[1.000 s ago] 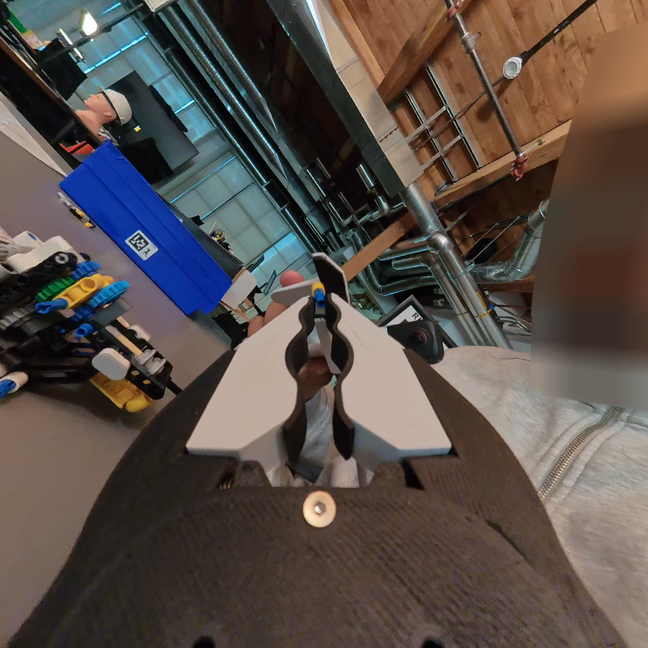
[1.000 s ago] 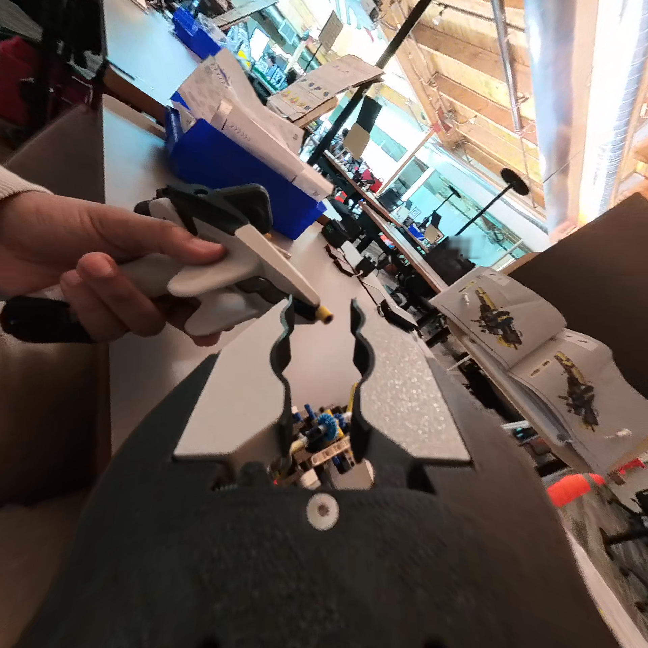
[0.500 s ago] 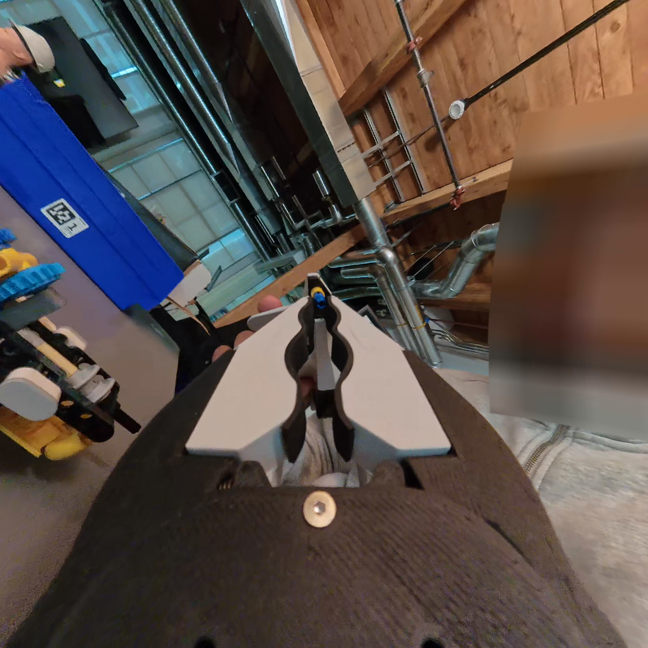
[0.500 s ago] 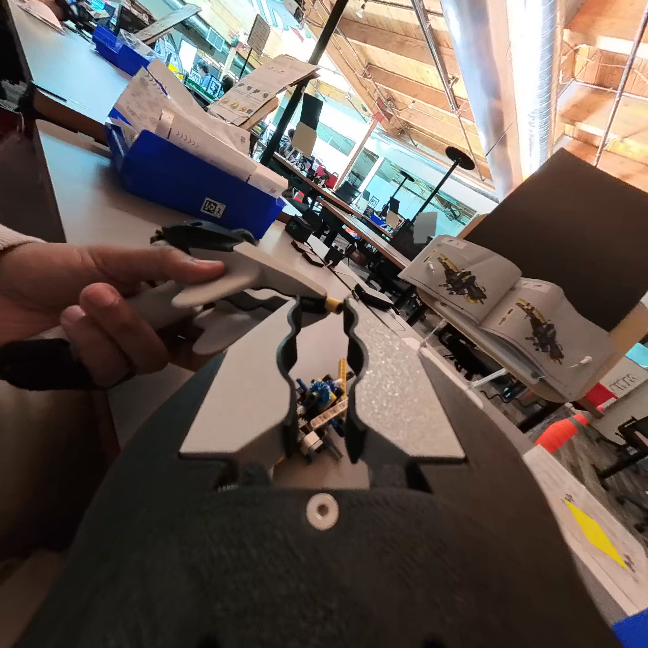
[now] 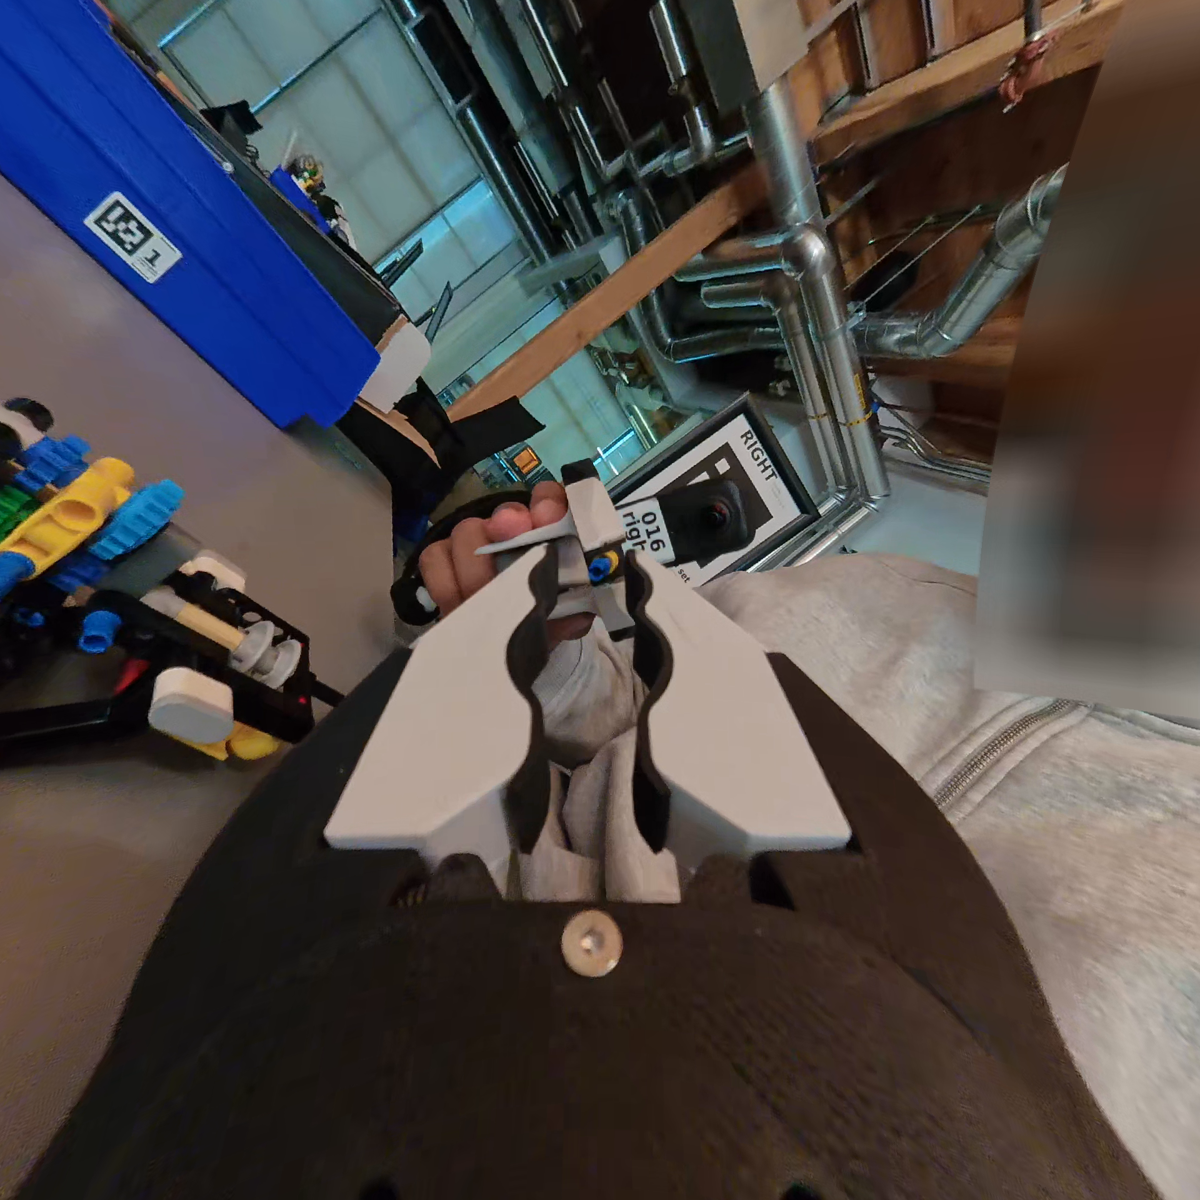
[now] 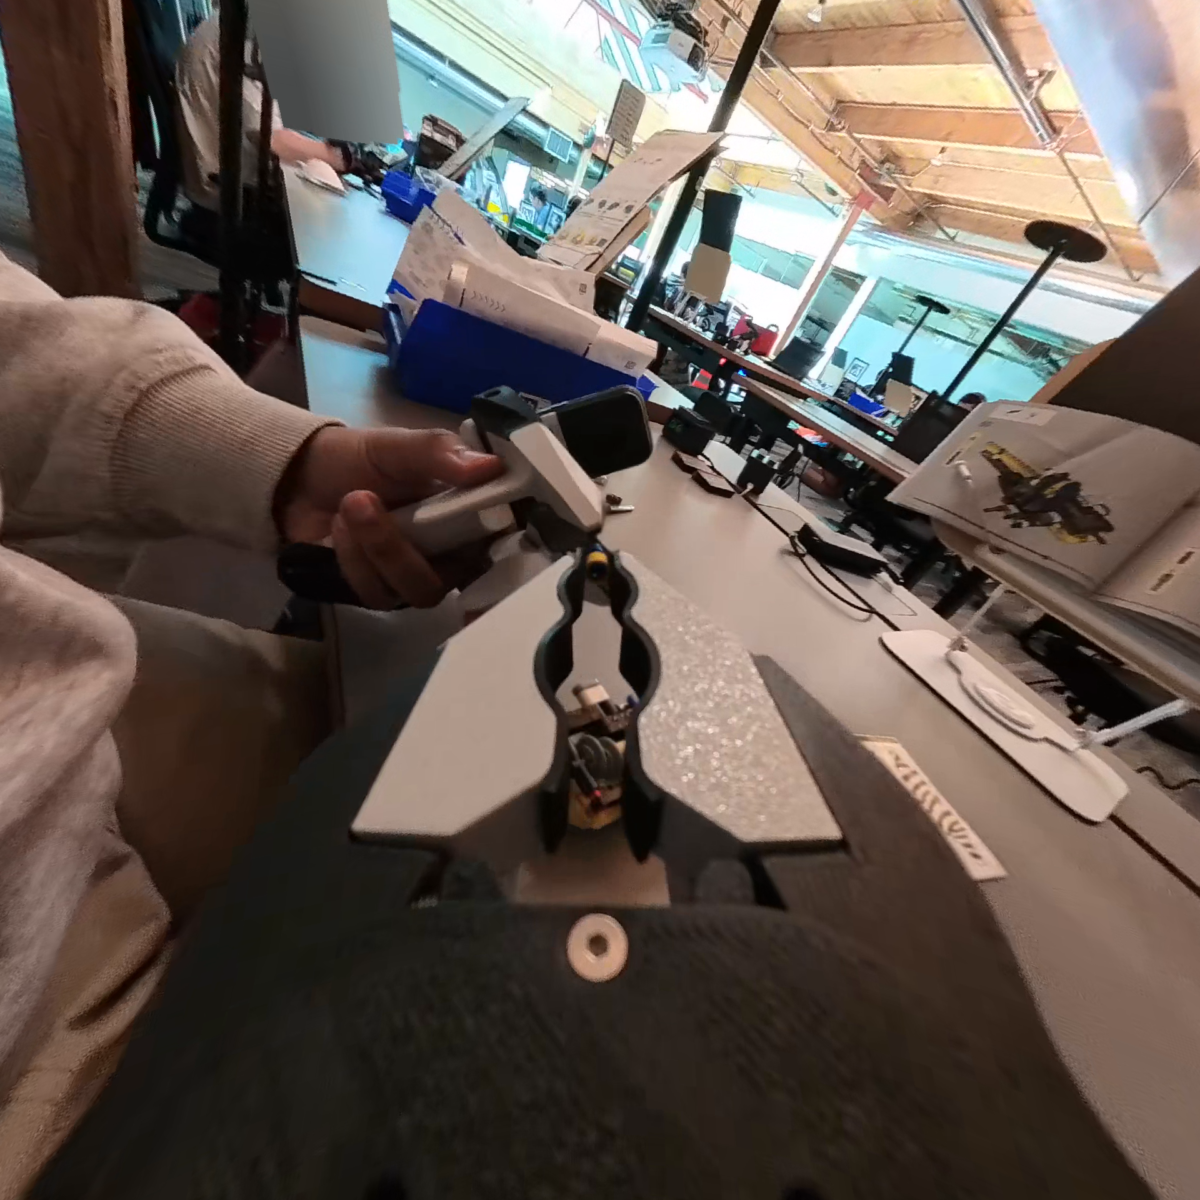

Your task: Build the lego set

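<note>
Contact point first: my right gripper (image 6: 593, 563) has its tips pinched together on a small blue-and-yellow pin (image 6: 595, 560), held in the air above the grey desk (image 6: 747, 571). The left gripper (image 5: 589, 571) comes in from the opposite side and meets it nose to nose. Its fingers stand apart, and in the left wrist view the pin (image 5: 601, 566) and one grey finger of the right gripper sit in the gap between them. I cannot tell whether the left fingers touch the pin. In the right wrist view a bare hand (image 6: 383, 513) with a pale knitted sleeve wraps the left gripper's handle, and in the left wrist view the other hand (image 5: 487, 558) shows behind the right gripper. The half-built lego model (image 5: 149, 623), black frame with yellow, blue and white parts, lies on the desk well to the left of the left gripper; I also see it low down through the right gripper's fingers (image 6: 594, 747). A blue bin (image 5: 195, 260) stands on the desk beyond the model, and an open instruction booklet (image 6: 1052, 513) is propped up at the far right
</note>
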Demonstrator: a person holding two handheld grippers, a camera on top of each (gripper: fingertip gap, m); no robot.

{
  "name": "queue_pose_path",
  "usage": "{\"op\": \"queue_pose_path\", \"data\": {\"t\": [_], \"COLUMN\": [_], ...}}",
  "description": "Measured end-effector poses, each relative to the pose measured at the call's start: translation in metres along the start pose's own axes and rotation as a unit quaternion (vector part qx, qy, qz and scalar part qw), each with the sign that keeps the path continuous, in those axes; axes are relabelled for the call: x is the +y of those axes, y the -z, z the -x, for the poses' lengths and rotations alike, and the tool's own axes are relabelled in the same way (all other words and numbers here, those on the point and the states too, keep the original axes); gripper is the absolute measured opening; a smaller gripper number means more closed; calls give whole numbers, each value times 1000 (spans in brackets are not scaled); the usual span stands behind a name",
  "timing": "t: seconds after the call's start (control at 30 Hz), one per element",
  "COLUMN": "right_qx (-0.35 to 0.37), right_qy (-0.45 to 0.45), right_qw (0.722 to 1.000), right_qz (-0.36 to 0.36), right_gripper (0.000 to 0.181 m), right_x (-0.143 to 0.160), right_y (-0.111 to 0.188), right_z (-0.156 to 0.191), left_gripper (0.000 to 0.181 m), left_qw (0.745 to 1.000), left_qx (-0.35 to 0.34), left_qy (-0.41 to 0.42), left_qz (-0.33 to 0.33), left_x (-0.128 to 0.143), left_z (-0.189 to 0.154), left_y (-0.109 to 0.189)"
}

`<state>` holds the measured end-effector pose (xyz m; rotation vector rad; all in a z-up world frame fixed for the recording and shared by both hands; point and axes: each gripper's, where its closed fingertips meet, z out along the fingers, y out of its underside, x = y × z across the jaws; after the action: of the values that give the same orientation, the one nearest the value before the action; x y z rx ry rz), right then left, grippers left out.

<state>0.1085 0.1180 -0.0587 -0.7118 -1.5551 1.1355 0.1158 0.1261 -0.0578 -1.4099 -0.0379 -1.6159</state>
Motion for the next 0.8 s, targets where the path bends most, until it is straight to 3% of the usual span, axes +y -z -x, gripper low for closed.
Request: {"op": "queue_pose_path", "data": {"t": [0.1, 0.37, 0.8], "right_qx": [-6, -20, -26], "right_qy": [-15, -10, -28], "right_qw": [1000, 1000, 999], "right_qz": [-5, -2, 5], "right_gripper": [5, 5, 5], "right_x": [1, 3, 7], "right_y": [1, -3, -2], "right_z": [-2, 5, 2], "left_gripper": [22, 3, 2], "left_qw": [1000, 1000, 1000], "left_qx": [-1, 1, -15], "left_qy": [2, 5, -1], "left_qz": [1, 10, 7], "left_x": [-1, 4, -1], "left_z": [0, -1, 3], "left_y": [5, 5, 11]}}
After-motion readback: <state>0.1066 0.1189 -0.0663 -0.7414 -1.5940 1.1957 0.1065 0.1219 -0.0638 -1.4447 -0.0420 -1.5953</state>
